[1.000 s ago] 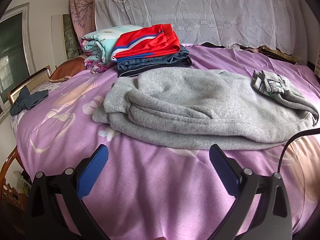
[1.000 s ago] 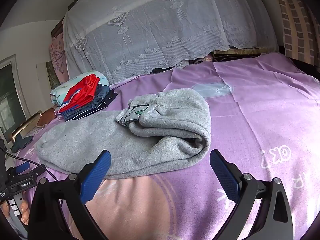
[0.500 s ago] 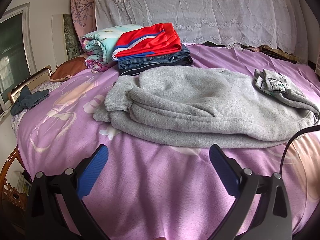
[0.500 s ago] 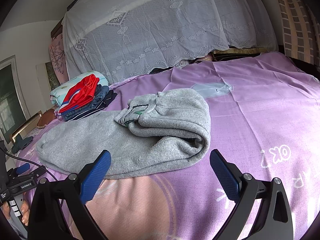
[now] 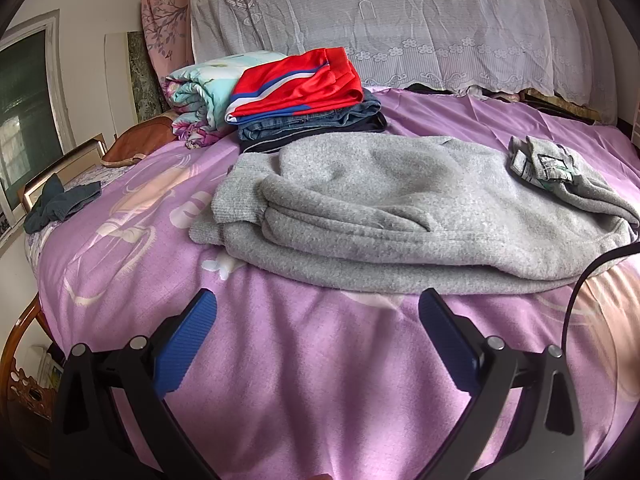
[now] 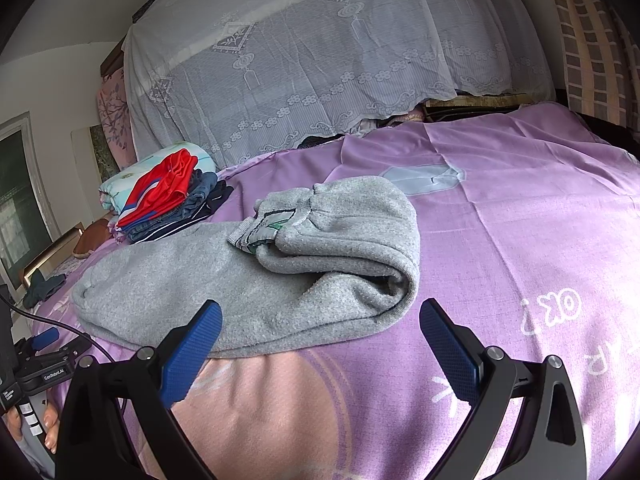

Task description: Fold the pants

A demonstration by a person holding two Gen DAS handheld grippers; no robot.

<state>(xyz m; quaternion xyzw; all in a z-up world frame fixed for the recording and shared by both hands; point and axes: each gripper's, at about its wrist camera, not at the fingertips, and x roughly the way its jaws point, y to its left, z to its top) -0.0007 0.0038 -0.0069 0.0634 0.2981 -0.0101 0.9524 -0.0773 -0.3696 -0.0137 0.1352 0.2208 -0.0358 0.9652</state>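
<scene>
Grey fleece pants (image 5: 384, 208) lie lengthwise across the purple bed sheet, legs stacked, the cuffs at the left. Their waist end is folded back over the legs, with the inside label (image 5: 548, 164) showing at the right. In the right wrist view the same pants (image 6: 240, 280) lie ahead with the folded waist roll (image 6: 348, 232) nearest. My left gripper (image 5: 316, 308) hangs open just short of the pants' near edge, holding nothing. My right gripper (image 6: 320, 316) is open too, its left fingertip over the near hem, nothing between its fingers.
A stack of folded clothes with a red top piece (image 5: 296, 84) sits behind the pants, next to a rolled floral quilt (image 5: 200, 96). A dark rag (image 5: 60, 204) lies at the bed's left edge. A lace cover (image 6: 320, 60) drapes the headboard. A hand (image 6: 24, 428) holds the other gripper's handle at lower left.
The left wrist view has crept slightly nearer the pants. The right wrist view has barely shifted. Both grippers stay open and the pants lie as before.
</scene>
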